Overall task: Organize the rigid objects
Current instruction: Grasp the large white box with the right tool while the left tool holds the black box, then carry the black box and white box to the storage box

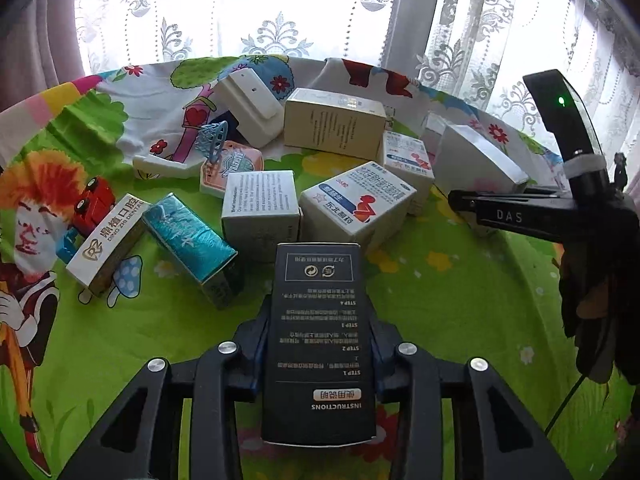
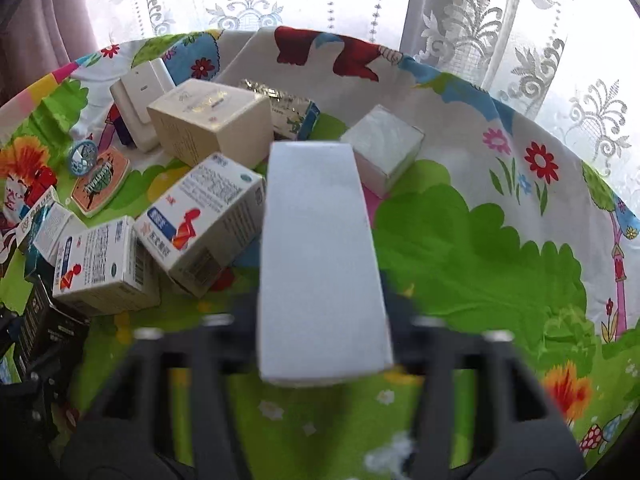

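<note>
A table covered by a bright cartoon-print cloth (image 1: 440, 292) in green, white and red stood before a lace-curtained window (image 1: 320, 8). The left gripper (image 1: 316, 344) was clamped on a tall dark navy cardboard box (image 1: 316, 332) printed with white instructions, its pads pressing both long sides. The right gripper (image 2: 324, 320) was closed on a plain white rectangular carton (image 2: 320, 256), held lengthwise between its jaws; motion blur hid where its pads met the carton.

Behind both lay a loose jumble: two white medicine boxes with red and blue print (image 1: 356, 204), a cream cardboard box (image 1: 334, 122), a teal patterned carton (image 1: 188, 240), a white dental-brand carton (image 1: 106, 240), a small red toy truck (image 1: 92, 204), a white plastic device (image 1: 252, 104) and a small white cube-shaped box (image 2: 384, 148).

To do this step well, each held box should probably be carried upright, then set down flat with sides squared, without nudging neighbours.

The clearest room appeared on the green cloth to the right of the white carton and in front of the pile; the cloth's curved far edge ran close behind the jumble, leaving little margin there.
</note>
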The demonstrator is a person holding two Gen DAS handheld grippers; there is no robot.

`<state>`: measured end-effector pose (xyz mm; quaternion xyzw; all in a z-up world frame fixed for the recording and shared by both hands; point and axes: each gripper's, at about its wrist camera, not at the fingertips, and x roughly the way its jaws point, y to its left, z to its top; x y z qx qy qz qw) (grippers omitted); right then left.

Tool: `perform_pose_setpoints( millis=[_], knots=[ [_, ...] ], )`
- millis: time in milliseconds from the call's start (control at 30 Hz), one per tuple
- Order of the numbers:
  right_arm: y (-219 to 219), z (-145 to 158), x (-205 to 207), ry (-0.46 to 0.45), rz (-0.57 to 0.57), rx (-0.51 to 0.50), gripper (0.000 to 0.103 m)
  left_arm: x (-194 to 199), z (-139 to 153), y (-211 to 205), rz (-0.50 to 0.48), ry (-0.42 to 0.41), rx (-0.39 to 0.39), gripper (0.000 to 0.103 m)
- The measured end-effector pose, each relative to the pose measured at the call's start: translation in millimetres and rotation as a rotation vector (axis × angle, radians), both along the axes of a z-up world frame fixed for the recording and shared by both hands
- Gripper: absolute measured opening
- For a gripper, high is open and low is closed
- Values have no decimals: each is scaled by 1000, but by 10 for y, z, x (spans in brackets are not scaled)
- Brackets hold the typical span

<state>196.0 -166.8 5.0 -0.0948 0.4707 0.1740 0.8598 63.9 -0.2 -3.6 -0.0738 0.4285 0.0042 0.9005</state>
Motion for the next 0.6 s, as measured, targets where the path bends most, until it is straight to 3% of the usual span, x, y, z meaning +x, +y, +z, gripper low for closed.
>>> perform_pose_setpoints(
  millis=[67, 200, 433, 600],
  knots=[
    [-145, 113, -257, -8, -29, 77, 38, -155, 48, 2, -23, -13, -2, 39],
    [-363, 258, -967, -27, -58, 134, 38, -556, 47, 29, -48, 19, -17, 39],
    [-497, 228, -2090, 36, -46, 155, 38, -1273, 69, -70, -60, 48, 3, 40],
    [-564, 260, -2586, 27, -52, 160, 38, -1533, 165, -257, -81, 46, 48, 40]
  ],
)
